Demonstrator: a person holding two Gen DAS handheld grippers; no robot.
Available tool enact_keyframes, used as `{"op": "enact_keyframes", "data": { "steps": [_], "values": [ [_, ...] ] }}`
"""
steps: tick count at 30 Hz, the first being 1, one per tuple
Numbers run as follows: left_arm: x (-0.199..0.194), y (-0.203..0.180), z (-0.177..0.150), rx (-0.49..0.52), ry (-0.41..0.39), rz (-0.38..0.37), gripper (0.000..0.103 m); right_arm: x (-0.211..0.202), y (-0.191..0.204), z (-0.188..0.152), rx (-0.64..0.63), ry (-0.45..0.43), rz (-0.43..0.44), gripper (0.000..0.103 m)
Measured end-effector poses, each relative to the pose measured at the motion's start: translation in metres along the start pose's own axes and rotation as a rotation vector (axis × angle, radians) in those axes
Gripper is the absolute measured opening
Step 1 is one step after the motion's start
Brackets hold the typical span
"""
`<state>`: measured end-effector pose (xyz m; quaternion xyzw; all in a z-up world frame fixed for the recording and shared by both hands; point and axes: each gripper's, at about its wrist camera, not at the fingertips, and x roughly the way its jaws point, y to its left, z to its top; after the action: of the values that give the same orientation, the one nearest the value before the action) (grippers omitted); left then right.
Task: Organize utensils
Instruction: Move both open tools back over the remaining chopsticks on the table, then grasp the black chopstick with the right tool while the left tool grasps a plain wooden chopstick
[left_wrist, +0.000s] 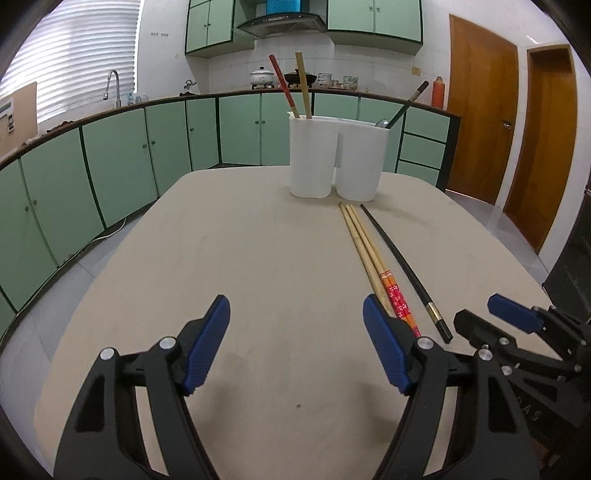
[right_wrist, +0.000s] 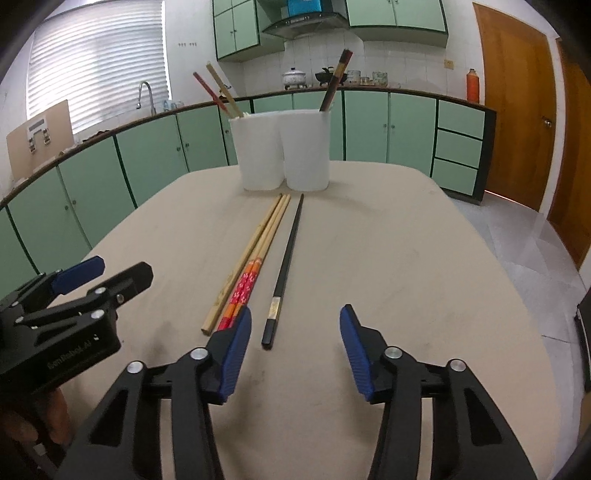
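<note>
Left gripper (left_wrist: 296, 345): fingers apart over bare table (left_wrist: 258, 258), nothing between the blue pads; its right pad covers the near ends of the chopsticks in its own view.
Right gripper (right_wrist: 295, 347): fingers apart, nothing clamped; the black chopstick (right_wrist: 284, 266) ends just ahead of the gap, nearer the left pad.
Loose chopsticks: one plain wooden chopstick (right_wrist: 243, 264), a red-patterned pair (right_wrist: 258, 262) and the black one lie side by side on the table, tips pointing at the holder.
Holder (left_wrist: 338, 158): two joined white cups near the far edge of the table; a red chopstick (left_wrist: 282, 85) and a wooden one (left_wrist: 303, 85) stand in the left cup.
Left view only: a spoon bowl (left_wrist: 382, 123) beside the dark chopstick (left_wrist: 408, 105) in the right cup.
Right view only: all near ends of the loose chopsticks; a hand (right_wrist: 33, 424) under the left gripper's body.
Hard to tell: the cups' insides are hidden; the hand is dim and cut off by the edge; only part of the right gripper shows in the left view.
</note>
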<state>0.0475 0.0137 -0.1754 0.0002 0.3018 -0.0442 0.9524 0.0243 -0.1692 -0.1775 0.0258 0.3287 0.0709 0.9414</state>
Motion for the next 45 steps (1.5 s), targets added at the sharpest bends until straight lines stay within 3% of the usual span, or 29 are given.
{"op": "enact_keyframes", "data": {
  "steps": [17,22,31,45],
  "values": [
    [0.005,-0.005,-0.004,0.004,0.021,-0.007,0.072,0.018,0.006,0.001,-0.021,0.092,-0.013,0.028],
    [0.006,-0.009,-0.005,0.008,0.026,-0.007,0.072,0.019,0.005,0.0,-0.02,0.091,-0.011,0.006],
    [0.011,-0.025,-0.008,0.023,0.068,-0.054,0.072,0.014,-0.004,0.0,0.027,0.082,-0.004,0.006],
    [0.026,-0.044,-0.012,0.055,0.156,-0.078,0.061,0.005,-0.023,0.005,0.064,0.042,-0.004,0.006]
  ]
}}
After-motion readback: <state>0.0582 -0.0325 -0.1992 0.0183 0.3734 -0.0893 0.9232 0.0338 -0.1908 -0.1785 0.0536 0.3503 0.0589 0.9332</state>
